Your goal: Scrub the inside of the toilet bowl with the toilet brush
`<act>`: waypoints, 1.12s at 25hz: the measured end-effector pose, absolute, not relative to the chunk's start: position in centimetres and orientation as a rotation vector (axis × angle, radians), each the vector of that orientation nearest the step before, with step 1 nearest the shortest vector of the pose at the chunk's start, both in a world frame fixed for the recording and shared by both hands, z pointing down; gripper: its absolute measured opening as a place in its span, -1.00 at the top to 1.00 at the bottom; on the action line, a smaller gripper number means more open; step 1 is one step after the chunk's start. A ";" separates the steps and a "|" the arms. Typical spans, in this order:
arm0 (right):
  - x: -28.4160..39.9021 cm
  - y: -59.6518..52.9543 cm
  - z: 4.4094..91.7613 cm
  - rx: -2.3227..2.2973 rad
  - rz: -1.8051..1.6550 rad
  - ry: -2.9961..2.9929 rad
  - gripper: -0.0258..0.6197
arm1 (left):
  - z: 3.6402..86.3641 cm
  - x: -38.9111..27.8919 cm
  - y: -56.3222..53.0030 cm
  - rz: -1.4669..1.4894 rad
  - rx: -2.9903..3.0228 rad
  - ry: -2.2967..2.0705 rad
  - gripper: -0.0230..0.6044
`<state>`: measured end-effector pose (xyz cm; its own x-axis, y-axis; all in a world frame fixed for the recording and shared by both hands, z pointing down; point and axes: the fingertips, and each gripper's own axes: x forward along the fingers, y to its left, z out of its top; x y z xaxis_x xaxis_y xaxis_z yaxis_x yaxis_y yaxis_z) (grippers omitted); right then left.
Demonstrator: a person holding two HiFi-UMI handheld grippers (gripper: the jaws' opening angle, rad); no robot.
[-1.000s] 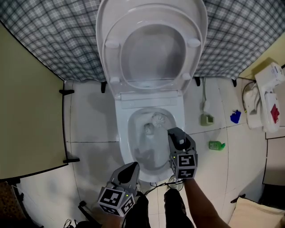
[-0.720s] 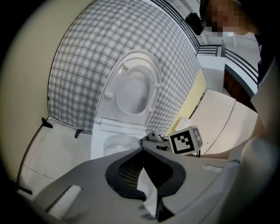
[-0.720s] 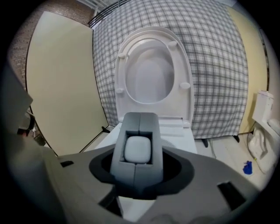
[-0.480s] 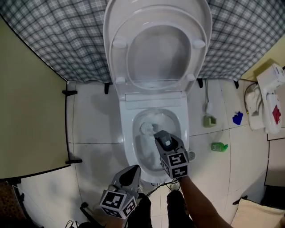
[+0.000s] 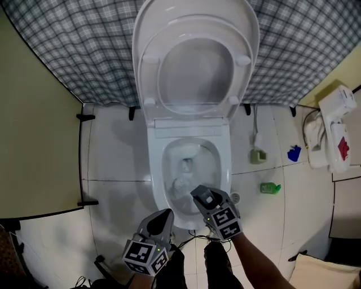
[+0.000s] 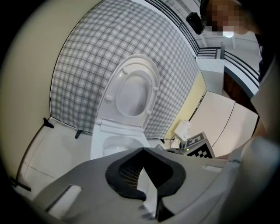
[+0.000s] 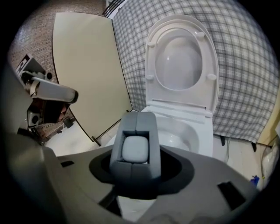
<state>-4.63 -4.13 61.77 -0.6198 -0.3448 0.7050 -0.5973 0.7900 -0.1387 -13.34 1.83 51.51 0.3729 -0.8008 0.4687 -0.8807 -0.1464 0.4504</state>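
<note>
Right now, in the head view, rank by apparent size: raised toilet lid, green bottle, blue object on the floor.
1. raised toilet lid, far largest.
2. green bottle and blue object: about alike, not ranked.

The toilet bowl point(image 5: 157, 182) is white and oval, open to the top, with its seat point(image 5: 148, 70) and lid point(image 5: 194, 10) both swung up and standing upright behind it. The toilet brush point(image 5: 180, 184) is down inside the bowl. Its pale, rounded bristle head sits low in the basin, on the near left side, touching the porcelain. The handle slants up toward the near rim, and its grey, rounded top end is clamped between the right tongs point(image 7: 134, 148), which sit just above that rim.
</note>
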 end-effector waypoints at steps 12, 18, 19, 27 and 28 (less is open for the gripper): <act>-0.8 3.2 57.5 0.539 0.455 -2.272 0.25 | 50.2 -10.4 3.5 0.120 1.972 -1.447 0.97; 0.8 4.5 57.8 0.540 0.443 -2.216 0.25 | 50.7 -10.1 4.3 0.127 1.959 -1.445 0.97; 0.8 4.4 58.0 0.546 0.438 -2.216 0.25 | 50.7 -10.1 4.3 0.127 1.959 -1.444 0.97; -0.8 0.0 61.2 0.679 0.458 -2.202 0.25 | 51.3 -9.9 4.0 0.147 1.970 -1.425 0.97; -1.0 -0.7 61.9 0.691 0.460 -2.197 0.25 | 51.3 -9.9 4.0 0.148 1.971 -1.421 0.97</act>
